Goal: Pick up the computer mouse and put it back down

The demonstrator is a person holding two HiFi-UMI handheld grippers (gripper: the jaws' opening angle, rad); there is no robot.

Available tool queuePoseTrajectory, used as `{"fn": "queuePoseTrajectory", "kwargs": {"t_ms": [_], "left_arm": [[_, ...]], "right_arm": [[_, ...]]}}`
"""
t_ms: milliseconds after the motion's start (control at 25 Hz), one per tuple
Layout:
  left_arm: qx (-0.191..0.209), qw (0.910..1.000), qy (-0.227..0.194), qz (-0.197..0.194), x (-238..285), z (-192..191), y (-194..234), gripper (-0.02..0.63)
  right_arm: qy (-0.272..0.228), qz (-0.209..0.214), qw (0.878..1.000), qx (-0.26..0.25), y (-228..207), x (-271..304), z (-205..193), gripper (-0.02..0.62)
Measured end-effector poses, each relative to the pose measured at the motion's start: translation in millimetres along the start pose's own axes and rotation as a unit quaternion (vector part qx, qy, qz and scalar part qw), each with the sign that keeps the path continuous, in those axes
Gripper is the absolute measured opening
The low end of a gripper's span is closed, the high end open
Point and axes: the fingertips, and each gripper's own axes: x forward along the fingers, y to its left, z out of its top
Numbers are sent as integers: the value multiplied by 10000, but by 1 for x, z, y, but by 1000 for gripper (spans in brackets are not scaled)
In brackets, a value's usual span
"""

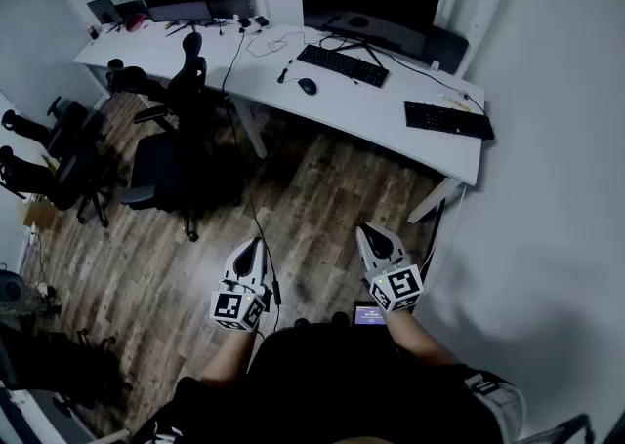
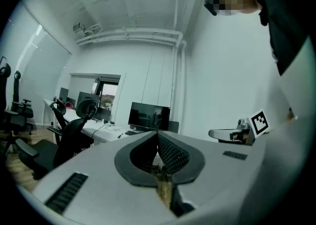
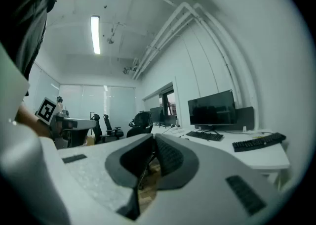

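While the person stands back on the wood floor, the head view shows the computer mouse (image 1: 308, 86) lying on the white desk (image 1: 391, 120), just beside the left end of a black keyboard (image 1: 342, 64). The left gripper (image 1: 254, 247) and right gripper (image 1: 369, 234) are both well apart from it.

Left gripper view: jaws pressed together, nothing between them.

Right gripper view: jaws likewise closed and empty.

The mouse is probably light and rigid with a smooth, somewhat slippery shell. Pinching across its two sides near the middle looks safest.
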Motion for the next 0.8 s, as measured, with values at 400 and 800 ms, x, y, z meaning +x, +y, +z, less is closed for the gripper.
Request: {"fn": "queuePoseTrajectory", "kwargs": {"t_ms": [400,800], "left_arm": [[-261,9994,27,-235,-25,4,-10,-5],[-160,9997,-83,-166,-43,12,-19,-5]], "right_arm": [[-75,432,9989,-191,54,0,22,6],[-452,499,9977,-26,55,-26,30,11]]}}
